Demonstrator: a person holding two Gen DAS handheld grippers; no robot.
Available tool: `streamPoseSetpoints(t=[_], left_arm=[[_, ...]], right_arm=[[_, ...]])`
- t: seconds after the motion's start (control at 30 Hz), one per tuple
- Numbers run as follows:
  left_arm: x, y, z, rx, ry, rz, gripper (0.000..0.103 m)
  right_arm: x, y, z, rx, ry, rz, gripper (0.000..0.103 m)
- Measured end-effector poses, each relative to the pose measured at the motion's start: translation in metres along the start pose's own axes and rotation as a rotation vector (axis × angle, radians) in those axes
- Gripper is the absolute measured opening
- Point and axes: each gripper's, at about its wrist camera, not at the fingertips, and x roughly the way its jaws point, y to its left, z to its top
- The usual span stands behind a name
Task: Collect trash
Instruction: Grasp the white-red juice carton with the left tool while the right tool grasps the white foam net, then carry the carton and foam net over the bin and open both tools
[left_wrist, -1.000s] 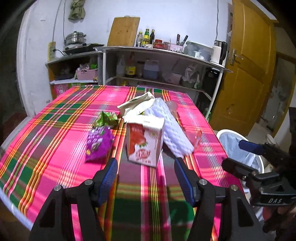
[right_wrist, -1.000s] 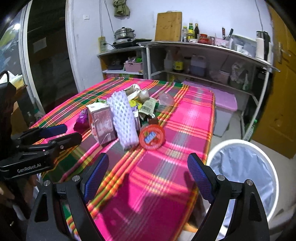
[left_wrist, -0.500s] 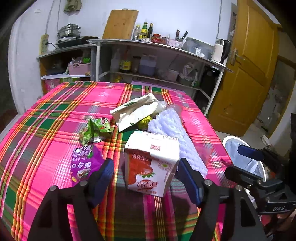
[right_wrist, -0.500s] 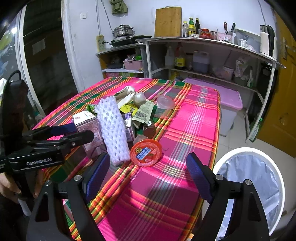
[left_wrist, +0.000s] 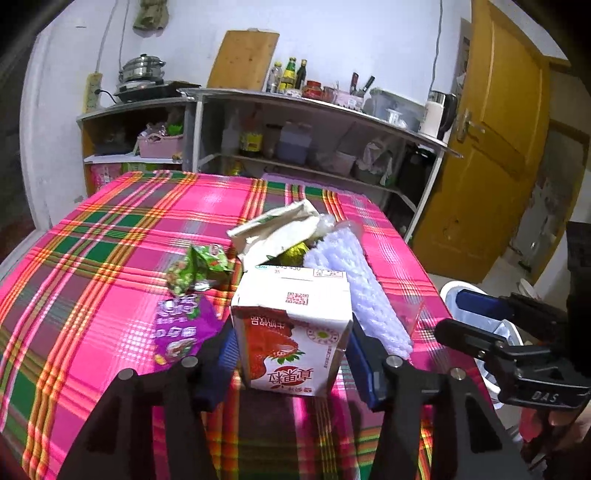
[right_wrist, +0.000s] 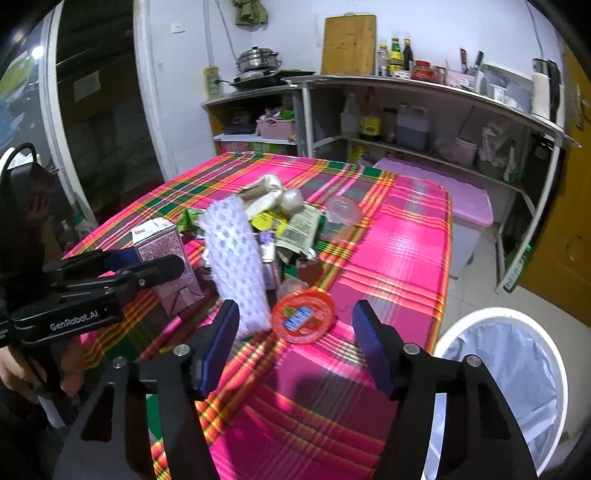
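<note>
**Both jaws closing on their first pieces of trash**

Both hand-held grippers have been advancing and narrowing. The left hand-held gripper (left_wrist: 290, 350) is pinching the strawberry milk carton (left_wrist: 291, 328) standing on the bench (left_wrist: 92, 258). The right hand-held gripper (right_wrist: 295, 332) is straddling the red lidded cup (right_wrist: 303, 316), pads apart from it. Squeezing gently avoids crushing. The lined bin (right_wrist: 513, 384) is waiting beside the bench.

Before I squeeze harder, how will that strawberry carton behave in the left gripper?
The carton stands upright between the left gripper's just-closing jaws. Its top corner looks dented, so it is probably empty: light, and likely to crush rather than resist. Its flat sides should grip well, but standing tall, it may tip toward the foam net if nudged off-centre.
</note>
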Motion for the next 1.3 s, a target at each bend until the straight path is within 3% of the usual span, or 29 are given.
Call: streamPoseSetpoints(t=[0.5, 0.6, 0.7, 0.9, 1.3], left_arm=[[-0.033, 0.018, -0.011, -0.04, -0.016, -0.002, 0.054], [-0.035, 0.019, -0.013, -0.042, -0.018, -0.008, 0.054], [-0.036, 0.02, -0.013, -0.044, -0.019, -0.009, 0.054], [-0.041, 0.019, -0.014, -0.044, -0.028, -0.01, 0.054], [-0.065, -0.012, -0.014, -0.014, -0.043, -0.03, 0.054]], right_arm=[[0.052, 0.031, 0.022, -0.1, 0.085, 0.074, 0.053], [0.062, 0.034, 0.023, -0.111, 0.112, 0.073, 0.039], [0.063, 0.037, 0.022, -0.115, 0.112, 0.077, 0.034], [0.047, 0.036, 0.021, -0.087, 0.09, 0.095, 0.03], [-0.026, 0.02, 0.0, 0.005, -0.008, 0.104, 0.03]])
